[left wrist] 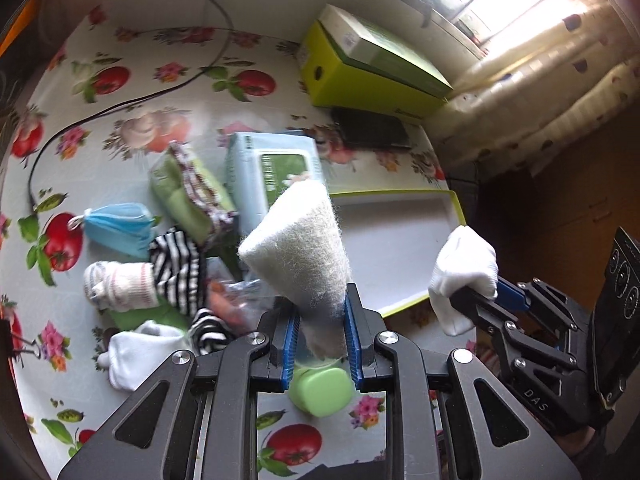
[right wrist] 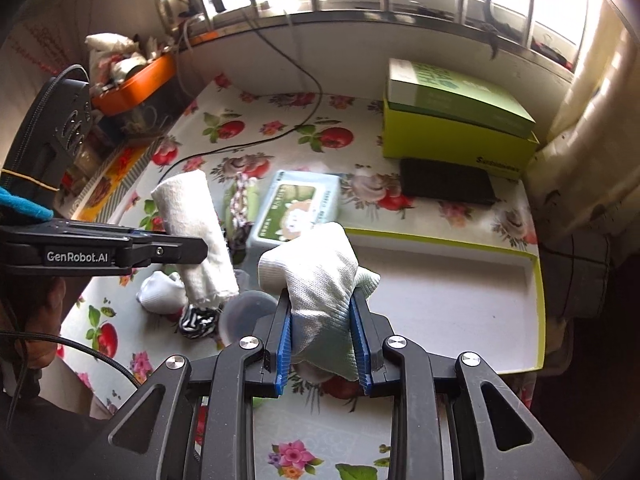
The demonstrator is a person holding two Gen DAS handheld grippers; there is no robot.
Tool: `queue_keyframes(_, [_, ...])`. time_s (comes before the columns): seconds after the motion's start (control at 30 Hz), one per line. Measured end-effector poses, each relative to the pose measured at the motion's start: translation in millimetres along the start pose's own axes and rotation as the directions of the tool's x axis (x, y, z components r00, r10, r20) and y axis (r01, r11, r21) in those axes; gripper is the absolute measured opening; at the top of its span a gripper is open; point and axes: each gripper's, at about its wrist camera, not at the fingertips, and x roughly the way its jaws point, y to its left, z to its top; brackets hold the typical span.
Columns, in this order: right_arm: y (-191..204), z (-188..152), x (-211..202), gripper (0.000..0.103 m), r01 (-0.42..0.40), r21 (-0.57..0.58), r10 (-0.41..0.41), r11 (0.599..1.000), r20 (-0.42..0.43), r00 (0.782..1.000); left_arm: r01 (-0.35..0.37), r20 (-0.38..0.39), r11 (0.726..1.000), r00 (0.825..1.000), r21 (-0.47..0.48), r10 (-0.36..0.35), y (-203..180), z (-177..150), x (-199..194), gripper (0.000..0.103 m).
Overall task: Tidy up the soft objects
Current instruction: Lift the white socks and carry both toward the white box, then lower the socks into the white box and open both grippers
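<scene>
My left gripper is shut on a rolled white fuzzy cloth that sticks up above the table; the same cloth shows in the right wrist view, held by the left gripper. My right gripper is shut on a white knitted glove, seen from the side as the glove in the right gripper. Both hang near the lime-rimmed white tray. A pile of socks, a striped sock and a blue face mask lies left of the tray.
A wet-wipes pack lies behind the pile. A lime box with a green box on top and a black case stand at the back right. A black cable crosses the flowered tablecloth. A green lid sits under the left gripper.
</scene>
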Motion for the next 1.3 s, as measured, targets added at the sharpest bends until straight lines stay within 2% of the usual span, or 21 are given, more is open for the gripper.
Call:
queue_keyframes(0.3, [-46, -9, 5, 0.025, 0.032, 0.098, -0.031, 0.995, -0.011, 0.999, 0.029, -0.081, 0.994, 0.997, 0.106, -0.02, -44, 14, 38, 0.022])
queue_keyframes(0.6, [-76, -11, 21, 0.025, 0.041, 0.169, -0.036, 0.985, -0.028, 0.999, 0.023, -0.175, 0.983, 0.985, 0.183, 0.01, -68, 31, 87, 0.022])
queue_keyframes(0.87, [-97, -14, 41, 0.025, 0.034, 0.223, -0.022, 0.974, -0.059, 0.998, -0.011, -0.268, 0.973, 0.961, 0.23, 0.074, -73, 43, 134, 0.022])
queue_keyframes(1.0, [-107, -12, 54, 0.025, 0.019, 0.253, -0.001, 0.967, -0.072, 0.997, -0.048, -0.289, 0.968, 0.95, 0.247, 0.121, -71, 48, 150, 0.022])
queue_keyframes(1.17, [-118, -8, 75, 0.025, -0.011, 0.292, 0.039, 0.956, -0.091, 0.995, -0.073, -0.298, 0.972, 0.944, 0.223, 0.139, -63, 54, 159, 0.028])
queue_keyframes(1.3, [-123, -3, 91, 0.025, -0.037, 0.318, 0.075, 0.947, -0.107, 0.991, -0.077, -0.281, 0.977, 0.951, 0.199, 0.133, -57, 58, 156, 0.035])
